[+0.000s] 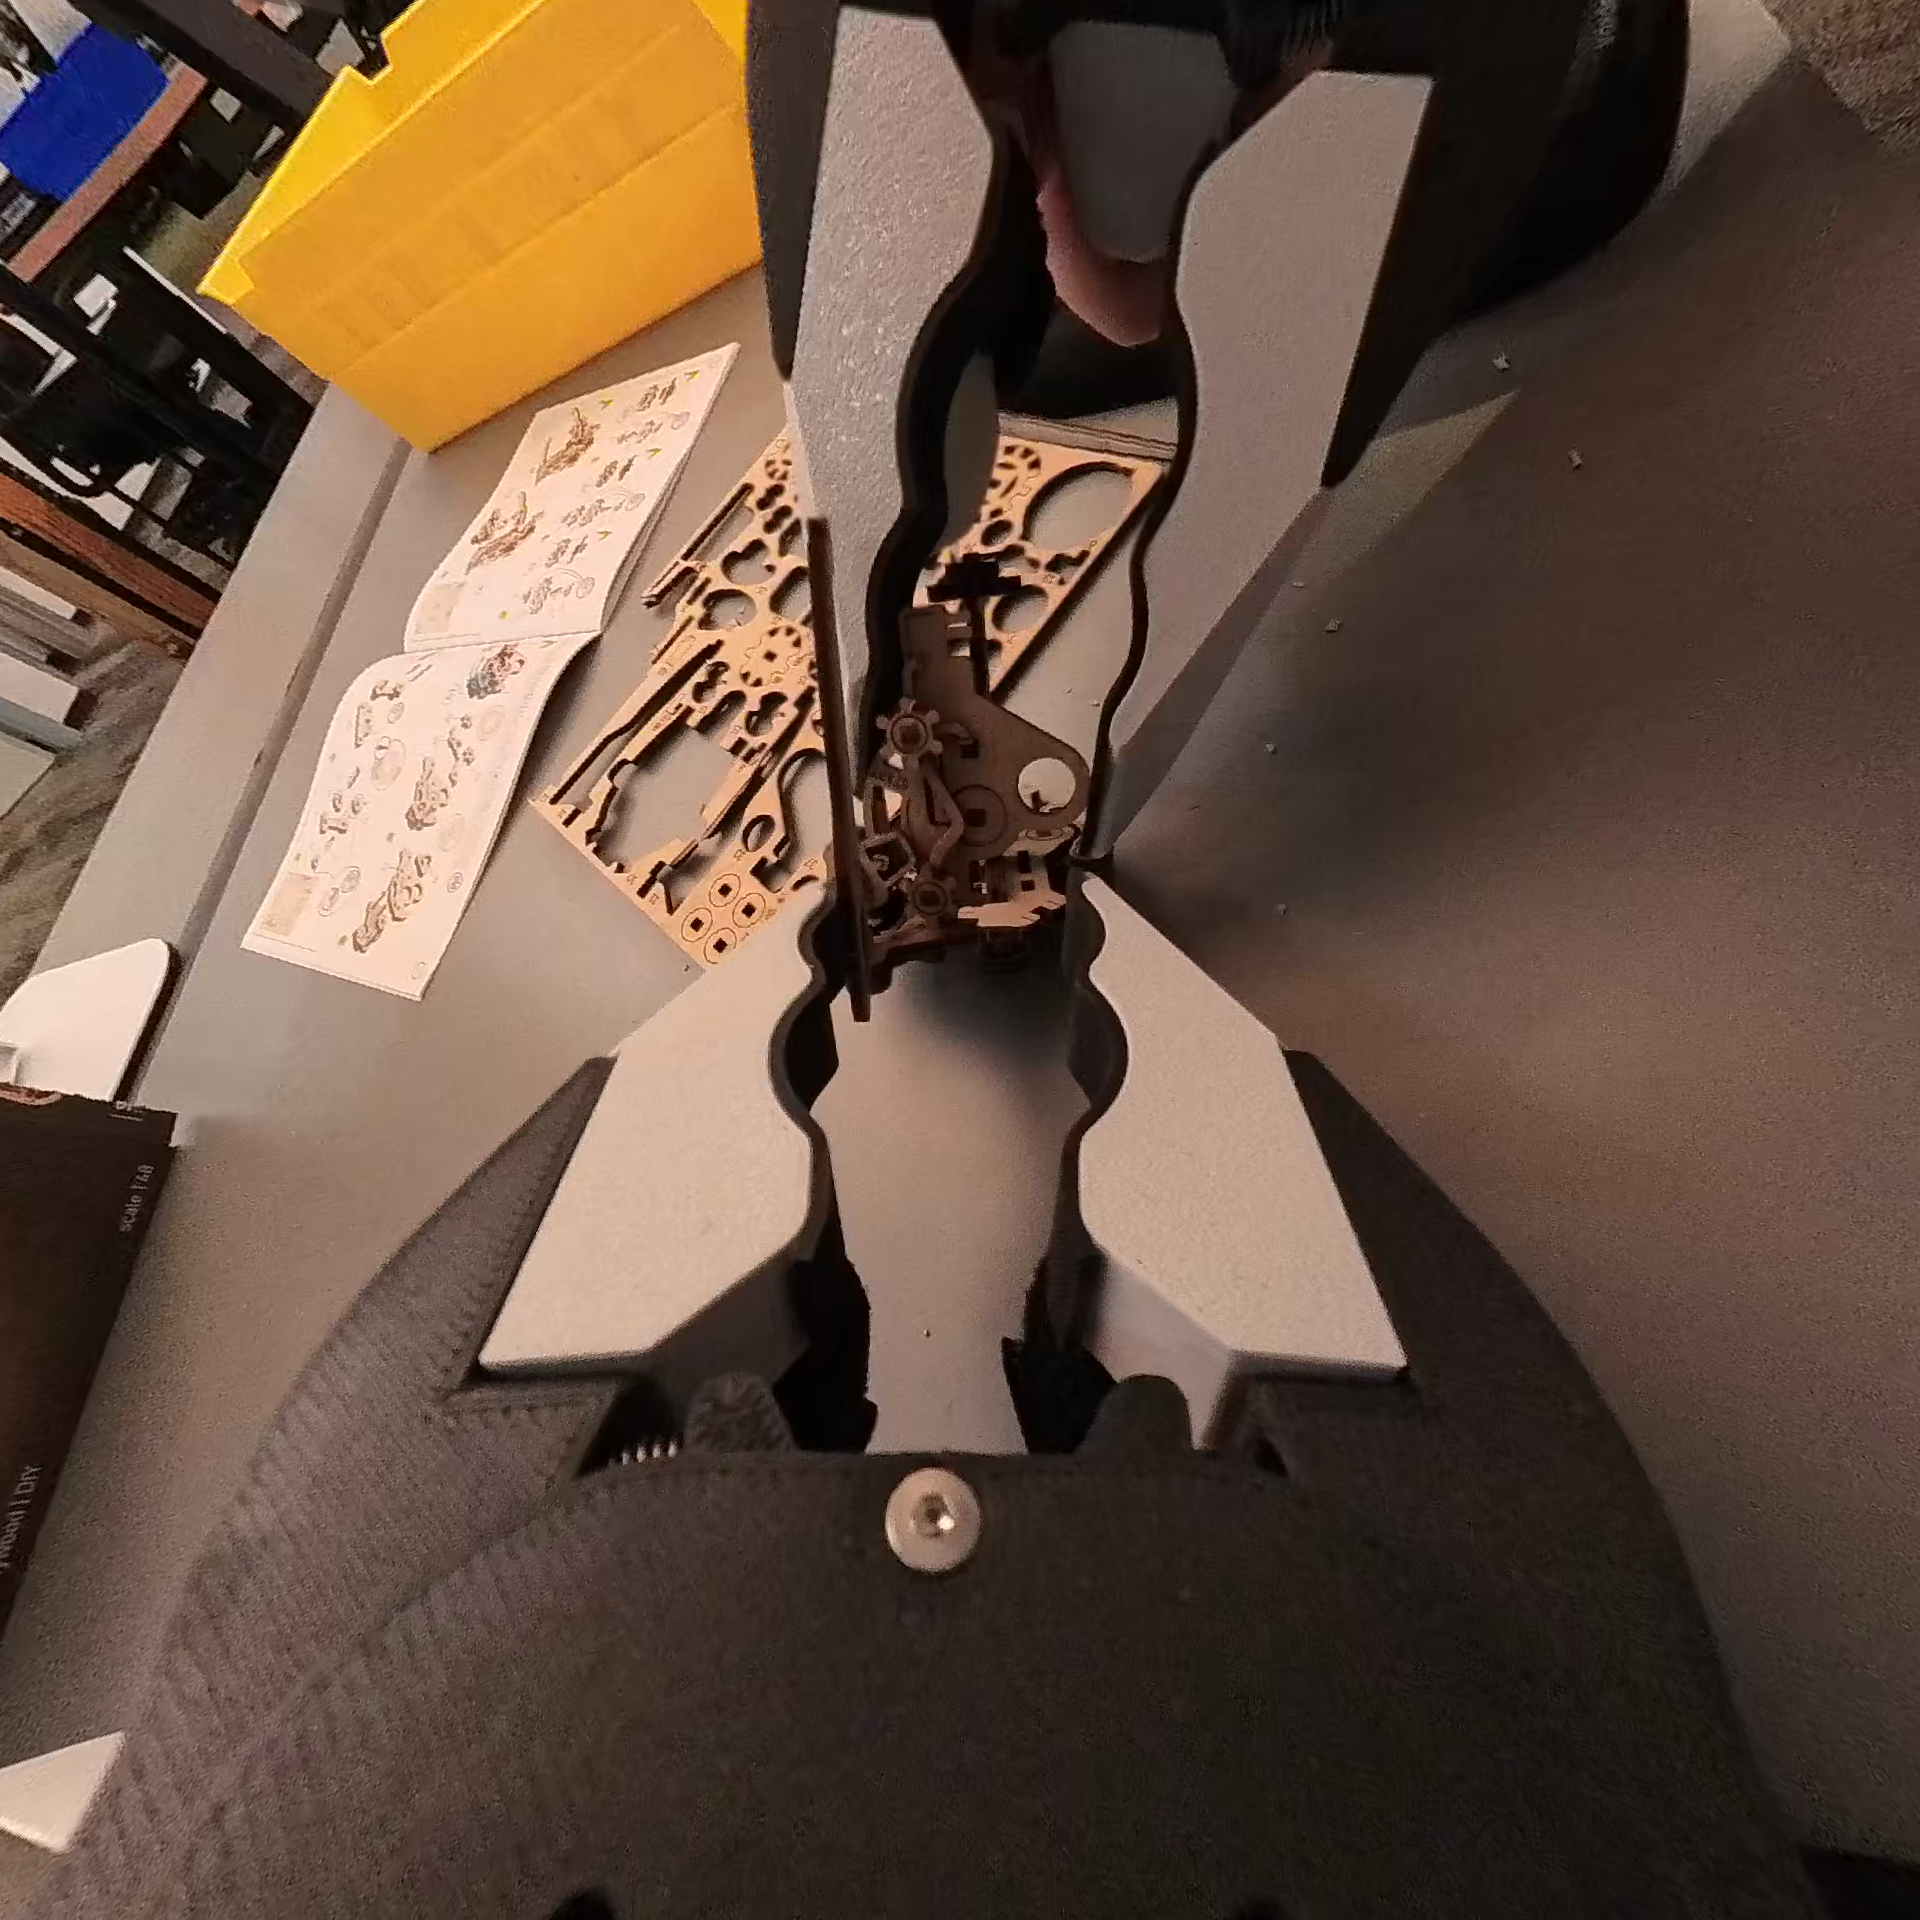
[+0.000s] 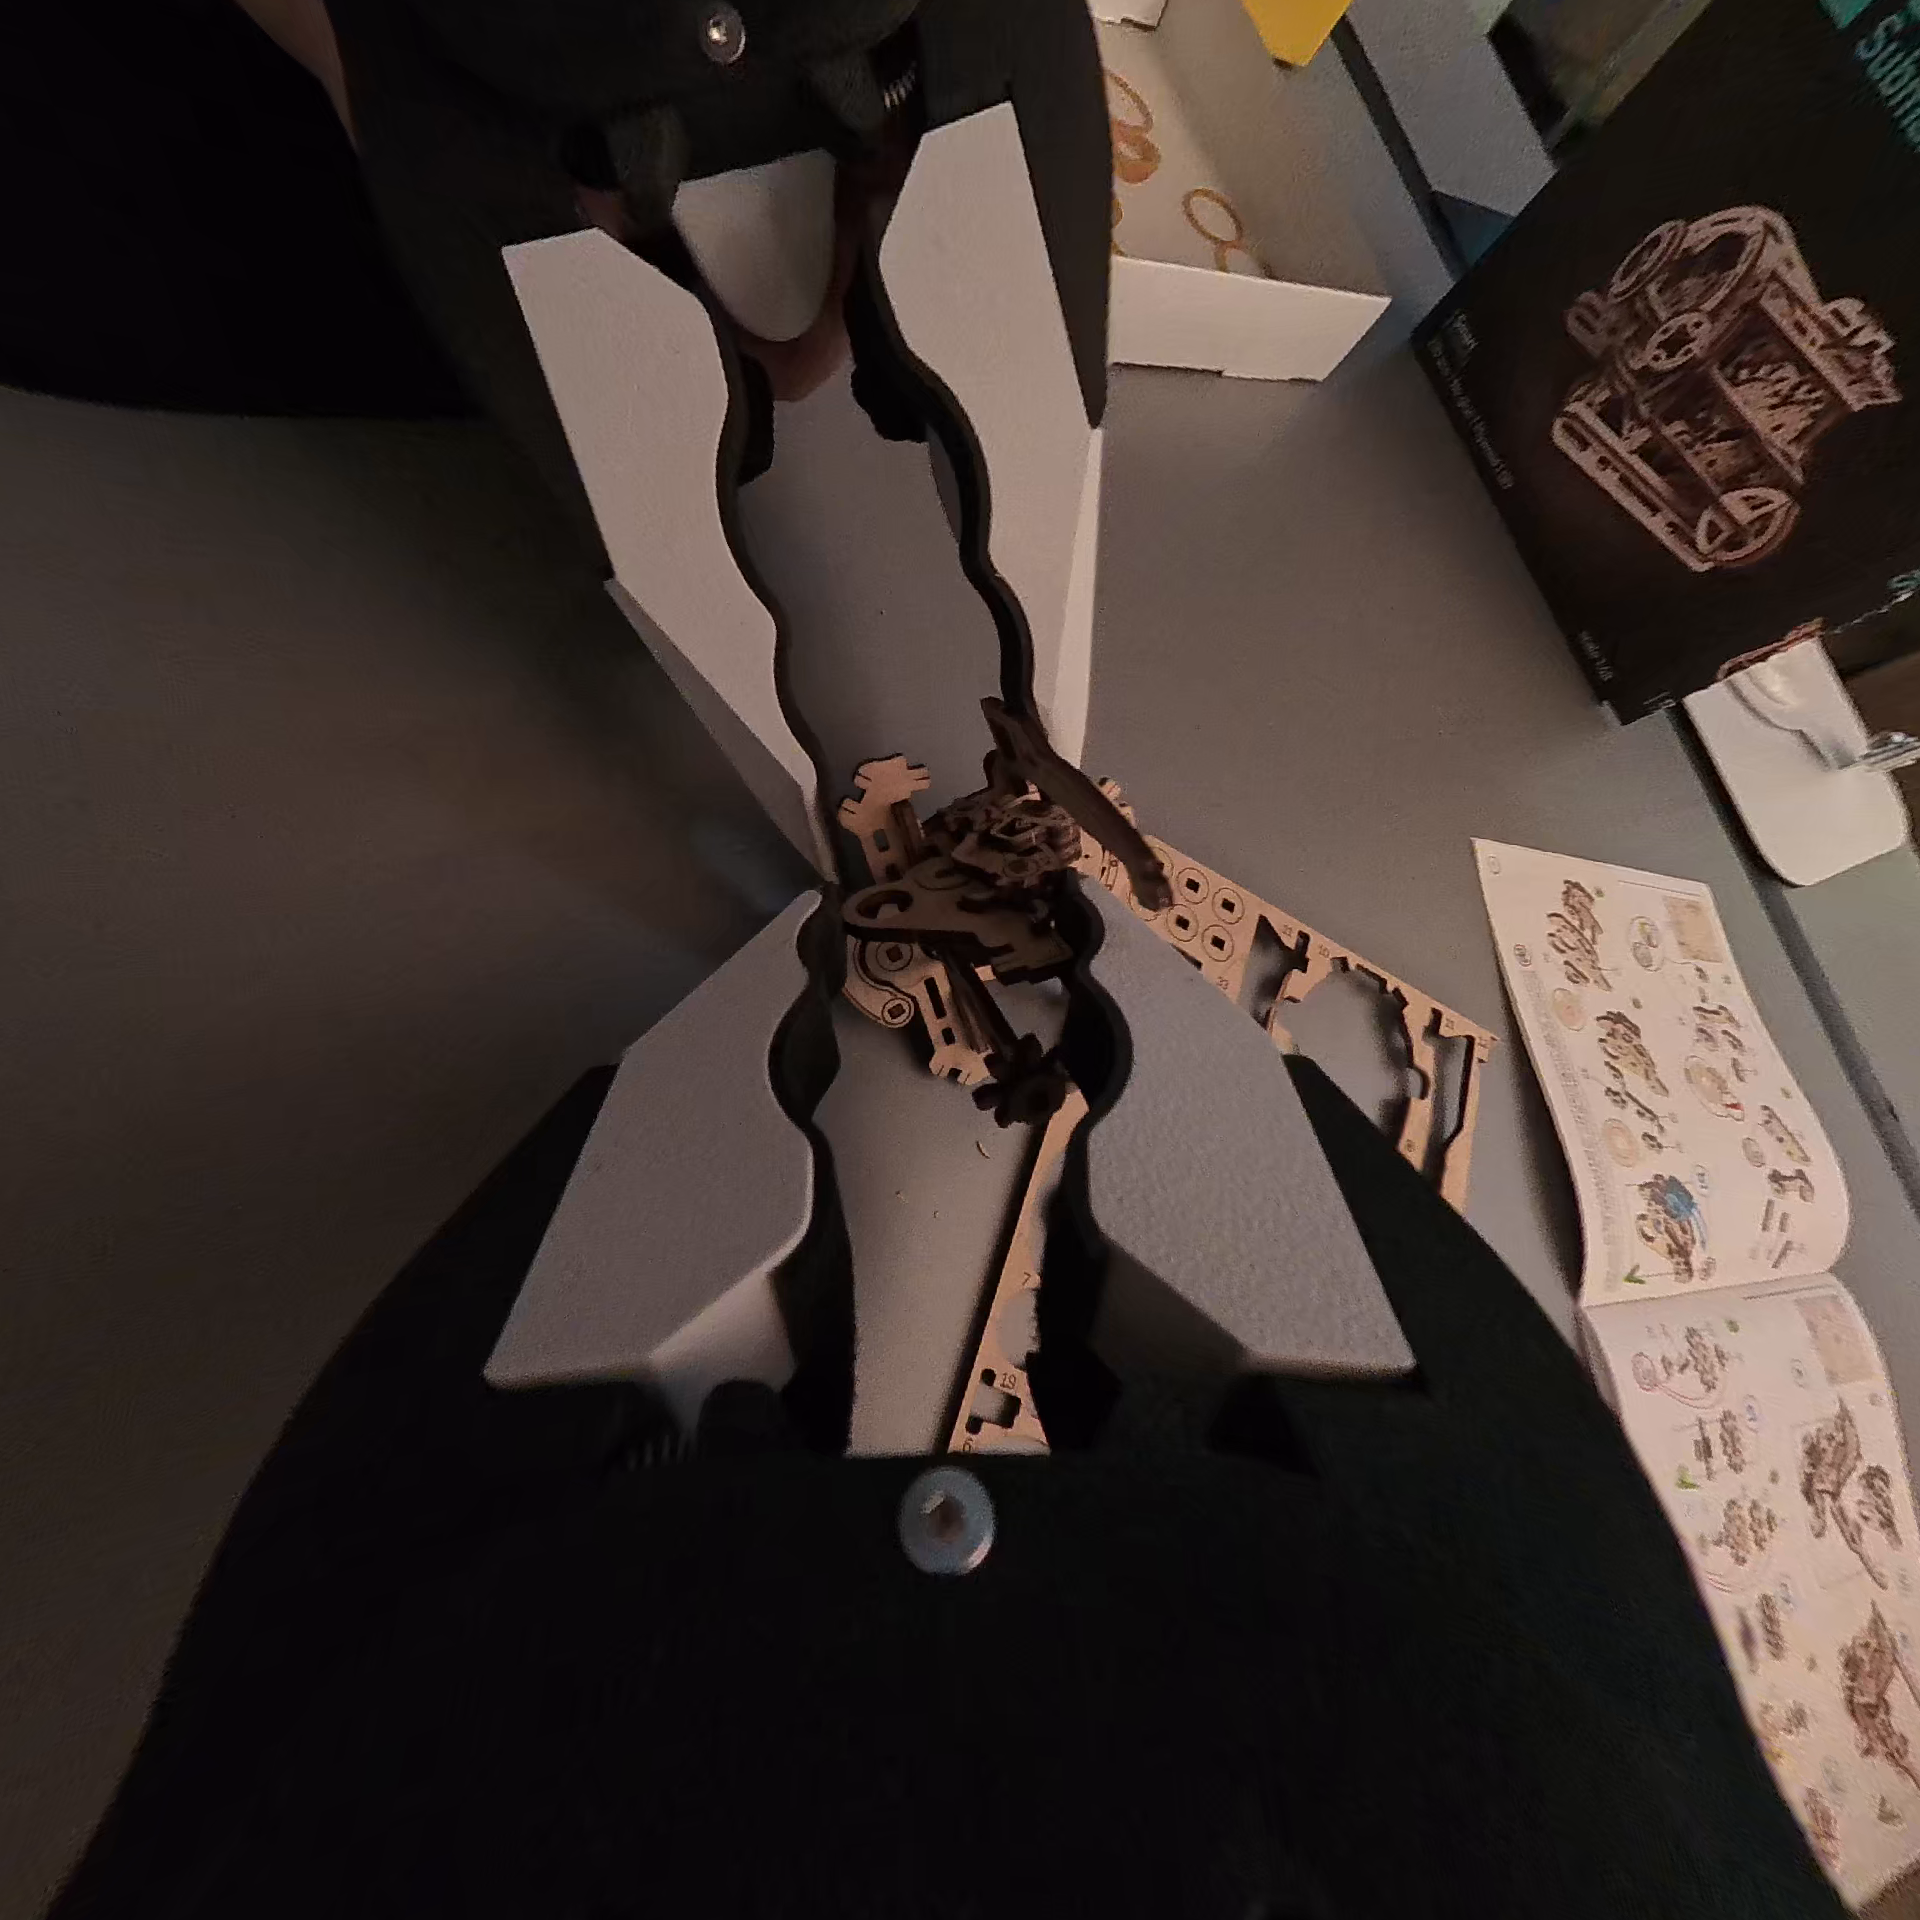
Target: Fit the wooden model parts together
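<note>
A small, partly built wooden model (image 1: 966,810) of gears and flat plates hangs above the grey table (image 1: 1558,831). My left gripper (image 1: 951,925) reaches in from below and is closed around the model's lower end. The right gripper's fingers (image 1: 852,364) come in from the top of the left wrist view and clamp the same model from the far side. In the right wrist view my right gripper (image 2: 956,920) is closed on the model (image 2: 956,914), and the left gripper's fingers (image 2: 644,468) meet it head-on. The grippers' contact points are partly hidden.
Punched-out wooden part sheets (image 1: 727,727) lie under the model and also show in the right wrist view (image 2: 1351,997). An open instruction booklet (image 1: 468,707) lies beside them. A yellow bin (image 1: 499,208) stands behind. The dark model box (image 2: 1714,364) and a white tray (image 2: 1236,312) stand at the table's side. Less than 4 cm separates the two grippers' tips.
</note>
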The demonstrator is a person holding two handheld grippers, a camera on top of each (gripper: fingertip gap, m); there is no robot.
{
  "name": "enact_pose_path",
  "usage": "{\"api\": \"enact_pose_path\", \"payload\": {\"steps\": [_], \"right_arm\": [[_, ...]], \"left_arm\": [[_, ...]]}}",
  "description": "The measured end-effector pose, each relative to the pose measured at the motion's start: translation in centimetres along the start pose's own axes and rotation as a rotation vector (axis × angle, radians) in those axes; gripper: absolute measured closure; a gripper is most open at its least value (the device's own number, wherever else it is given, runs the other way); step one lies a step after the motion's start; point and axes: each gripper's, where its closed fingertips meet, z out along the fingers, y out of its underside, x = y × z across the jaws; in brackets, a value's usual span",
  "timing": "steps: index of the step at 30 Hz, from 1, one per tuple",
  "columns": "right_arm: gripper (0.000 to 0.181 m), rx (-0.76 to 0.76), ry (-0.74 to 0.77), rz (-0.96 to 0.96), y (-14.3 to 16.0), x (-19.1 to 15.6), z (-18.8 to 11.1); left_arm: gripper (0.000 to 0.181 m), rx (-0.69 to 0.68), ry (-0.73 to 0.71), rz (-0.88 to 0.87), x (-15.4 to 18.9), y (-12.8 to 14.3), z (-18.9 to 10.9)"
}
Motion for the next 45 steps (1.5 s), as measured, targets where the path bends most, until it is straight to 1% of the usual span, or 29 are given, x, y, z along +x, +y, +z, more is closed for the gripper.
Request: {"api": "enact_pose_path", "payload": {"steps": [3, 9, 11, 14, 17, 20, 22, 24, 26, 31, 33, 36, 38, 40, 43, 45], "right_arm": [[0.142, -0.002, -0.021, 0.012, 0.0, 0.0, 0.0], [0.142, 0.018, 0.063, 0.011, 0.1, -0.3, -0.1], [0.142, 0.015, 0.05, 0.008, 0.1, -0.4, -0.2], [0.141, -0.031, -0.014, 0.009, 0.1, -0.2, -0.1], [0.141, -0.054, -0.025, 0.013, 0.1, -0.1, 0.1], [0.142, -0.015, 0.033, 0.004, 0.1, -0.2, 0.0], [0.141, 0.023, 0.099, 0.002, 0.1, -0.3, 0.0], [0.141, 0.031, 0.134, 0.009, 0.1, -0.5, -0.1], [0.142, 0.005, 0.119, -0.018, 0.2, -0.5, -0.1], [0.142, -0.061, -0.002, -0.03, 0.2, -0.3, 0.0], [0.142, -0.086, 0.006, -0.027, 0.1, -0.3, 0.1], [0.142, -0.098, 0.058, -0.027, 0.2, -0.4, -0.1], [0.141, -0.059, 0.076, 0.029, 0.1, -0.3, 0.0], [0.141, -0.014, 0.078, 0.038, 0.2, -0.1, -0.1], [0.141, 0.05, 0.062, 0.074, 0.1, 0.2, 0.0], [0.141, 0.112, 0.056, 0.103, -0.1, 0.6, -0.1]], "left_arm": [[0.141, -0.002, 0.007, -0.007, -0.1, 0.0, 0.0], [0.142, -0.004, 0.008, 0.041, 0.2, 0.0, 0.0], [0.142, -0.007, 0.01, 0.046, 0.2, 0.0, 0.0], [0.142, -0.009, 0.008, 0.03, 0.1, 0.0, 0.0], [0.142, -0.01, 0.012, 0.009, 0.0, 0.2, -0.1], [0.143, -0.006, 0.022, 0.005, 0.1, 0.0, -0.1], [0.143, 0.0, 0.028, 0.004, 0.1, -0.1, -0.1], [0.143, 0.001, 0.026, 0.027, 0.2, -0.1, -0.1], [0.143, -0.004, 0.019, 0.051, 0.3, -0.1, -0.1], [0.143, -0.009, 0.022, 0.024, 0.0, 0.0, -0.1], [0.143, -0.013, 0.02, 0.024, 0.0, 0.1, -0.1], [0.143, -0.014, 0.016, 0.037, 0.1, 0.0, -0.1], [0.143, -0.011, 0.018, 0.03, 0.1, 0.0, -0.1], [0.142, 0.002, 0.02, 0.001, 0.0, -0.2, 0.0], [0.139, -0.008, -0.044, 0.014, -0.6, -0.2, -0.1], [0.139, 0.017, -0.074, 0.018, -1.0, -0.5, -0.5]]}}
